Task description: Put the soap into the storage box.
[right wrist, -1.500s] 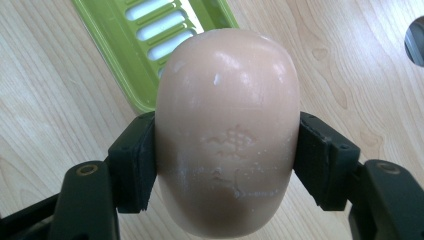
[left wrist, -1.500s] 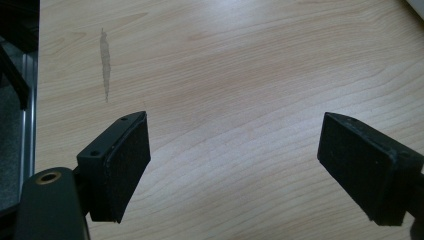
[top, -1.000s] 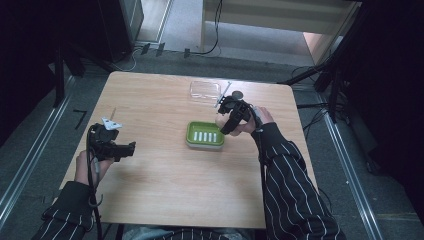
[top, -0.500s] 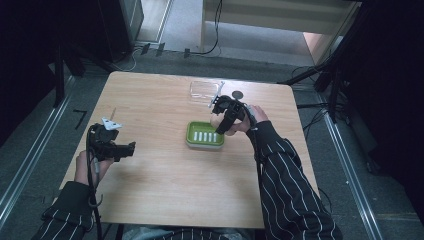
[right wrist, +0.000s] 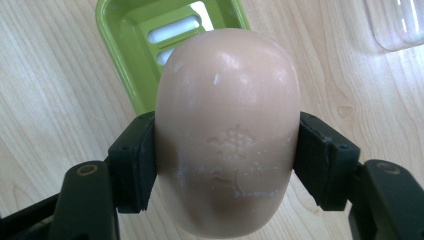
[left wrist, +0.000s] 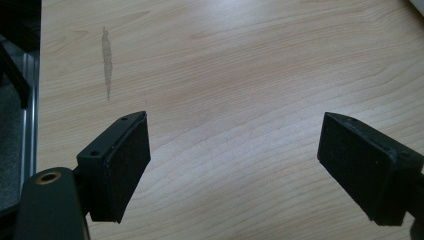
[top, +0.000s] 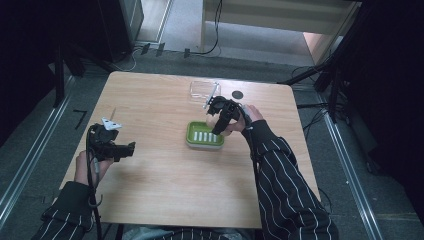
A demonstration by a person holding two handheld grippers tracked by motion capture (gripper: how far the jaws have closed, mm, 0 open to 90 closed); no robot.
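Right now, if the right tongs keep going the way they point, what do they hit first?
Probably the green soap dish: it sits directly beyond the soap bar clamped in the right tongs, so the bar would likely touch it first. The depth between them is unclear.

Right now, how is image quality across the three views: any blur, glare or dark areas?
High view: evenly lit table, surroundings very dark, right gripper small and soft. Left gripper view: wood grain sharp, the near pads slightly soft. Right gripper view: soap sharp with mild sheen, green dish and clear container behind softer, slots in the dish blown out white.
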